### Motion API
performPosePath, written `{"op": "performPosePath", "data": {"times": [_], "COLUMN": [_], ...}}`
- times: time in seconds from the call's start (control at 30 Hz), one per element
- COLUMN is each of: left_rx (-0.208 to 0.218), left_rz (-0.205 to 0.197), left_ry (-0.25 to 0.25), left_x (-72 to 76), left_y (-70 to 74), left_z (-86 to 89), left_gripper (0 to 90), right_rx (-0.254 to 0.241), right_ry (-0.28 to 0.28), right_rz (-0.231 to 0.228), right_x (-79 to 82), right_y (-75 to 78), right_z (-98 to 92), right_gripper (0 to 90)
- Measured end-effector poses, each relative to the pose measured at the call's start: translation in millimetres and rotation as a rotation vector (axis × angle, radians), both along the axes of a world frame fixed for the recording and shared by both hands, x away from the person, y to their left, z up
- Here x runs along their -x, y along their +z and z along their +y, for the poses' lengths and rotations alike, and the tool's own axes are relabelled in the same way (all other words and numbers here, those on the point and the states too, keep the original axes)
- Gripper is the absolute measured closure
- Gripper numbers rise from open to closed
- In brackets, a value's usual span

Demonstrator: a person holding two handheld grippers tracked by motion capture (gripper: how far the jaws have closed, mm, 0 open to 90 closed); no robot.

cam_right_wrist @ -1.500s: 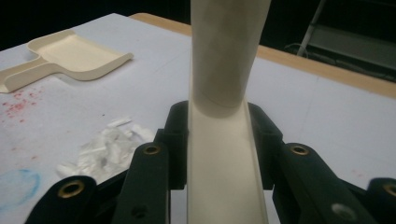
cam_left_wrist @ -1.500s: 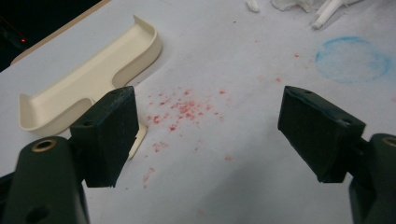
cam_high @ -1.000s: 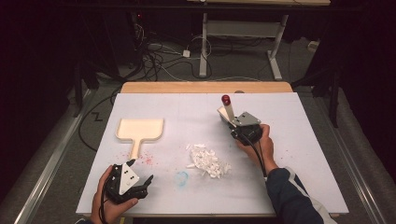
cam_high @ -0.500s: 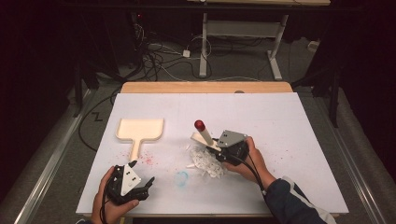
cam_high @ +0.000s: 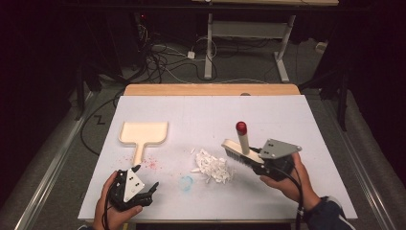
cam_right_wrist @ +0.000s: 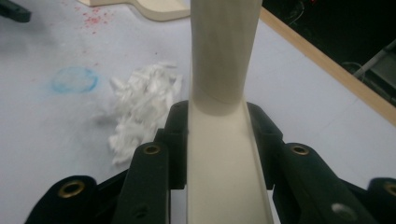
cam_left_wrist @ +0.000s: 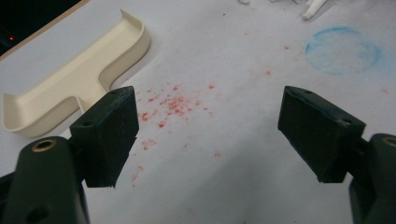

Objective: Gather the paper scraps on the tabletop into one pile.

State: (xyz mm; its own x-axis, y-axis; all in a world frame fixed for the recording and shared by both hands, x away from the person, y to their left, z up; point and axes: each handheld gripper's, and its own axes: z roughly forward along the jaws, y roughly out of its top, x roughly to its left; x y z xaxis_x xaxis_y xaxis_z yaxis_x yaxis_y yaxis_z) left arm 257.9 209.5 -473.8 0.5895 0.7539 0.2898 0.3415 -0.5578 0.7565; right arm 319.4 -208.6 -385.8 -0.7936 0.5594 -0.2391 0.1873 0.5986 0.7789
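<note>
The right hand-held gripper [cam_high: 256, 158] in the high view sits toward the near right part of the bench [cam_high: 297, 120], its jaws clamped on a cream brush [cam_high: 239, 149]. The brush's handle rises at a tilt to a red tip, and its bristle block rests just beside a pile of white scraps [cam_high: 213, 166], at the pile's right edge. The left hand-held gripper [cam_high: 146, 184] lies low at the near left corner, jaws spread wide with nothing between them. A cream dustpan [cam_high: 142, 134] lies flat farther back on the left, well apart from the pile, with red specks [cam_high: 152, 164] near its handle and a faint blue ring [cam_high: 186, 182] (a chalky smudge) on the bench between the left gripper and the scraps.

In the left gripper view, the two black jaws stand far apart over bare bench and hold nothing. The red specks [cam_left_wrist: 173, 105] scatter between them, the dustpan [cam_left_wrist: 79, 88] lies beyond the left jaw, and the blue ring [cam_left_wrist: 343, 50] shows at upper right.

In the right gripper view, the jaws press both sides of the brush [cam_right_wrist: 224, 116], whose cream handle runs straight up the middle. The white scraps [cam_right_wrist: 140, 107] lie just left of it on the bench, the blue ring [cam_right_wrist: 74, 79] farther left.
</note>
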Motion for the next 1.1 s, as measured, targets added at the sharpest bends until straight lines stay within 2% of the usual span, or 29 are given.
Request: {"op": "performPosePath", "data": {"times": [0.17, 0.23, 0.3, 0.33, 0.4, 0.5, 0.63, 0.7, 0.77, 0.93, 1.1], "left_rx": [-0.008, -0.009, -0.012, -0.012, -0.016, -0.018, -0.014, -0.015, -0.015, -0.016, -0.021], "left_rz": [0.002, 0.001, 0.000, -0.001, 0.002, 0.005, 0.007, 0.005, 0.006, 0.005, 0.006], "left_ry": [-0.005, -0.003, -0.006, -0.009, -0.012, -0.017, -0.016, -0.015, -0.017, -0.017, -0.015], "left_x": [-0.1, -0.6, -1.0, -1.3, -2.0, -2.9, -3.7, -3.4, -3.0, -2.1, -2.2], "left_y": [0.1, 0.1, 0.4, 0.5, 0.5, -0.3, -0.7, -0.4, -0.6, -0.5, -0.7], "left_z": [-2.0, -2.9, -4.1, -4.6, -5.7, -6.3, -5.8, -5.6, -5.7, -5.5, -5.8], "left_gripper": [19.4, 19.4, 19.4, 19.4, 19.4, 19.4, 19.4, 19.5, 19.5, 19.5, 19.5], "right_rx": [0.016, 0.009, 0.028, 0.023, 0.009, 0.023, -0.026, -0.021, -0.046, -0.076, -0.102], "right_ry": [-0.009, -0.016, -0.011, -0.001, 0.021, 0.035, 0.034, 0.026, 0.022, 0.011, 0.013], "right_rz": [0.062, 0.085, 0.121, 0.118, 0.145, 0.117, 0.121, 0.099, 0.094, 0.082, 0.087], "right_x": [20.1, 23.8, 27.2, 28.2, 29.5, 28.8, 20.5, 17.3, 15.0, 17.2, 19.0], "right_y": [-5.6, -10.5, -17.7, -21.6, -27.0, -31.4, -33.3, -32.0, -30.2, -22.0, -10.4], "right_z": [-31.9, -36.7, -34.7, -31.7, -20.9, -2.0, 15.8, 20.9, 22.0, 7.2, -23.5], "right_gripper": [67.5, 67.6, 67.6, 67.6, 67.6, 67.6, 67.6, 67.6, 67.6, 67.4, 67.3]}}
